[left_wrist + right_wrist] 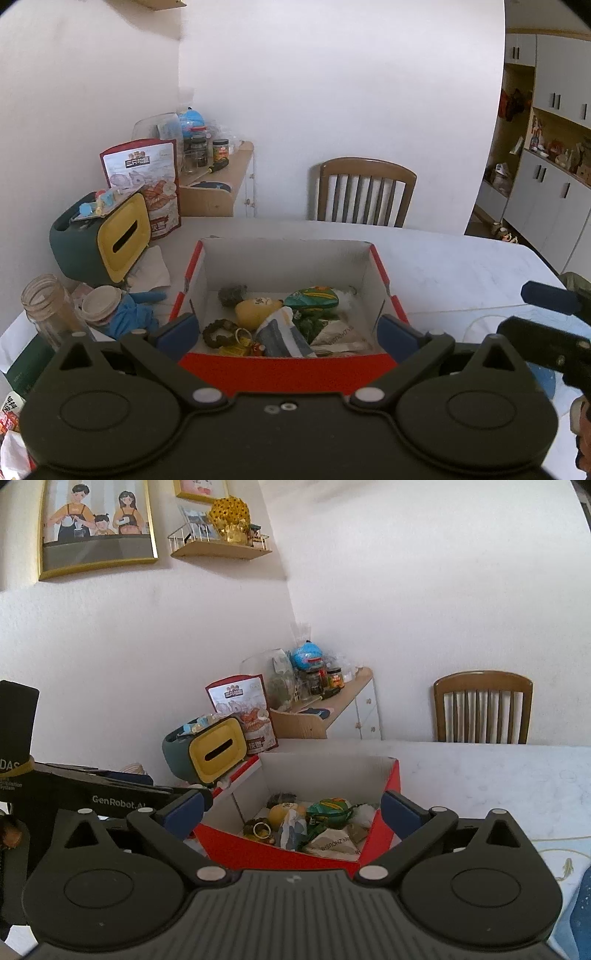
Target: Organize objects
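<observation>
Fingers of the left gripper (288, 326) stood wide apart and held nothing, their blue pads flanking the near red wall of the cardboard box (286, 369) without gripping it; those of the right gripper (291, 808) were equally wide and empty, hovering over the box's near corner. Inside the box lay a heap of small things: a yellow lemon-shaped toy (255, 310), a green snack packet (314, 297), a dark braided ring (218, 332), a blue-and-white pouch (282, 338) and a printed paper sachet (341, 334), all touching or overlapping. The box sat on the white bench (461, 266), with a green-and-yellow tissue holder (99, 236), a glass jar (44, 306) and a blue glove (133, 314) crowded to its left. Sorting seemed to be at a pause between picks, with both tools poised above the box. Next would probably come a choice of one item, likely the lemon toy on top, then a descent with the fingers straddling it before closing, taking care not to snag the neighbouring packets.
</observation>
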The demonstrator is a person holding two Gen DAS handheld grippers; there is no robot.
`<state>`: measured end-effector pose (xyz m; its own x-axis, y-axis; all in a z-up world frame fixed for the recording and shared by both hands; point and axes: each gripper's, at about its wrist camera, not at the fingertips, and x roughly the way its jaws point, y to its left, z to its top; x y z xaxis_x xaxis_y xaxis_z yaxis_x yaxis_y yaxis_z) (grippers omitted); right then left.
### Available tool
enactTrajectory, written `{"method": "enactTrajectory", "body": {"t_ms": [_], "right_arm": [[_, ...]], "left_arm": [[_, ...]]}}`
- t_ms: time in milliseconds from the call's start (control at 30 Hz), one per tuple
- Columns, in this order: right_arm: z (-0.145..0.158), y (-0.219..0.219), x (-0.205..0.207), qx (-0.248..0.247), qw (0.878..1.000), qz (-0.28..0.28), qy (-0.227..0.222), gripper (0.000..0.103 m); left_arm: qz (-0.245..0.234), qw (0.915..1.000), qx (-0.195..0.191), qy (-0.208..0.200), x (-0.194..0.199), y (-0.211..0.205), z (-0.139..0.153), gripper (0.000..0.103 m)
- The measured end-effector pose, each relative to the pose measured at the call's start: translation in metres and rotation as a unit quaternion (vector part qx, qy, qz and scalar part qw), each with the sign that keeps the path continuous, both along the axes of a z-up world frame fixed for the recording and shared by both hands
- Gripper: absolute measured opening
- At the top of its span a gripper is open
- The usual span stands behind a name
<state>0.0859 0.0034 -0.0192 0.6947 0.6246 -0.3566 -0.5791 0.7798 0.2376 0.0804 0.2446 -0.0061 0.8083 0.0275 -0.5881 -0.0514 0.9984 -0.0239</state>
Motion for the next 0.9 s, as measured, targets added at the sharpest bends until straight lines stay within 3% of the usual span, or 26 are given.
{"method": "enactTrajectory", "body": {"t_ms": [900], "right_arm": [[-0.005, -0.018, -0.009, -0.012, 0.999, -0.03, 0.005, 0.103]], "left_arm": [[-0.009, 0.9999, 0.001, 0.014, -0.004, -0.018, -0.007, 0.103]]}}
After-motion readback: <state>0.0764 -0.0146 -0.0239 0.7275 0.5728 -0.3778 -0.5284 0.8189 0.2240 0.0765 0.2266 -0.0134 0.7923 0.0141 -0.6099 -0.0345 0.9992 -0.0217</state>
